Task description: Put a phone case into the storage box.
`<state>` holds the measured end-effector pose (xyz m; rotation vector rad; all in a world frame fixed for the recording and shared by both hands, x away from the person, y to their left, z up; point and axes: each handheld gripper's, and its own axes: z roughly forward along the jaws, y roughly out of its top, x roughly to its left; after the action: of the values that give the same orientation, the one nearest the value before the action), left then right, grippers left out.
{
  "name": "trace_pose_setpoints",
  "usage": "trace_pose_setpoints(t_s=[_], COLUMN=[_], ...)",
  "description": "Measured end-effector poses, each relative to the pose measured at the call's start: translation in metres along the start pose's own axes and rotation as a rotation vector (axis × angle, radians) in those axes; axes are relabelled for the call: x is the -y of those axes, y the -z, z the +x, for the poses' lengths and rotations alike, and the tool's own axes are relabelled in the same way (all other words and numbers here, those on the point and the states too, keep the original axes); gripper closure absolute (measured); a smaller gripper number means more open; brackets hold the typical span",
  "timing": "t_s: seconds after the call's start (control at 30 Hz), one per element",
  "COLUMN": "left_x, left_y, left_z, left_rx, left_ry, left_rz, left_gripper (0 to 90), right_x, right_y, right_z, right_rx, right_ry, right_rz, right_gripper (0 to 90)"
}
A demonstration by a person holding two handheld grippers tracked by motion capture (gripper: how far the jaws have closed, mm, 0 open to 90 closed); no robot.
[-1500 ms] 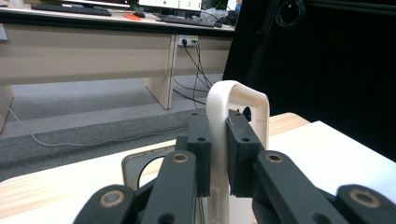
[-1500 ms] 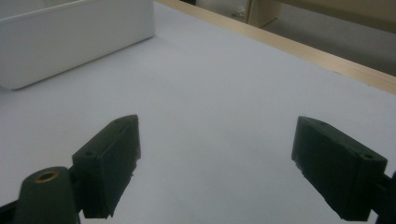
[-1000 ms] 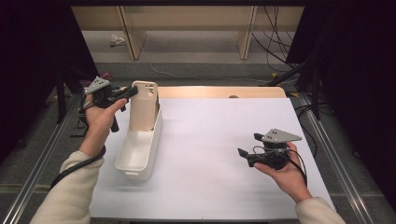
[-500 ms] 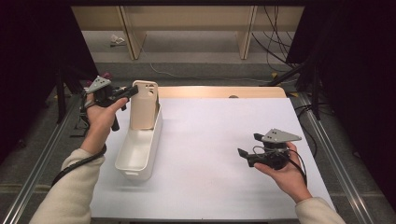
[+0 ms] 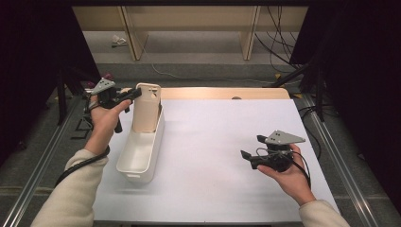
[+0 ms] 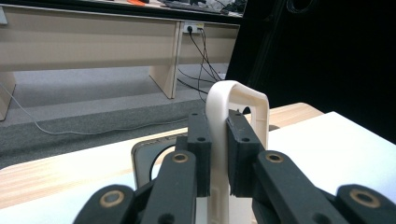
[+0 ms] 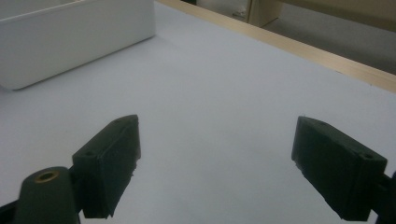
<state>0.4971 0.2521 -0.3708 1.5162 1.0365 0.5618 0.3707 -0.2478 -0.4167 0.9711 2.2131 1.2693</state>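
A: Tongs check. Left tongs [image 5: 134,94] are clamped on the top edge of the beige lid [image 5: 146,108], pads squeezing the rim from both sides; the left gripper view shows it pinched btwn them [image 6: 218,140].

B: And the right?

A: Right tongs [image 5: 251,146] gape wide, nothing btwn them, hovering over the white surface [image 5: 213,142], well apart from the bin [image 5: 140,151].

B: Where's the lid vs. the bin?

A: Standing in the bin's far end, lower edge down inside, top sticking up above the rim. Whether it touches the bin floor, can't tell.

B: Orientation?

A: Long axis runs nearly upright, leaning a bit toward the bin's far end. Broad face looks along the bin toward its near end. Bin itself lies lengthwise, far to near.

B: So which step?

A: Looks like lid handling: lid gripped, upright in the bin, either being lifted out or stood in. Can't settle which.

B: Next move needs?

A: Prob. a firm grip, since only the thin rim is pinched. If lifting, go straight up so the lower edge clears the bin wall w/o dragging the bin. Right tongs could steady the bin's near end.
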Motion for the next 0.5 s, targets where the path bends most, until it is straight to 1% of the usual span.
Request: trace_pose_setpoints(t_s=[0.5], left_x=[0.0071], left_y=[-0.0083], left_z=[0.0044], left_rx=[-0.005], left_ry=[0.006], left_rz=[0.013], left_gripper=[81.4], right_x=[0.0001], right_y=[-0.0004], right_z=[0.0001], right_rx=[-0.002], right_ry=[0.002], right_rz=[0.001], right_gripper=[16.3])
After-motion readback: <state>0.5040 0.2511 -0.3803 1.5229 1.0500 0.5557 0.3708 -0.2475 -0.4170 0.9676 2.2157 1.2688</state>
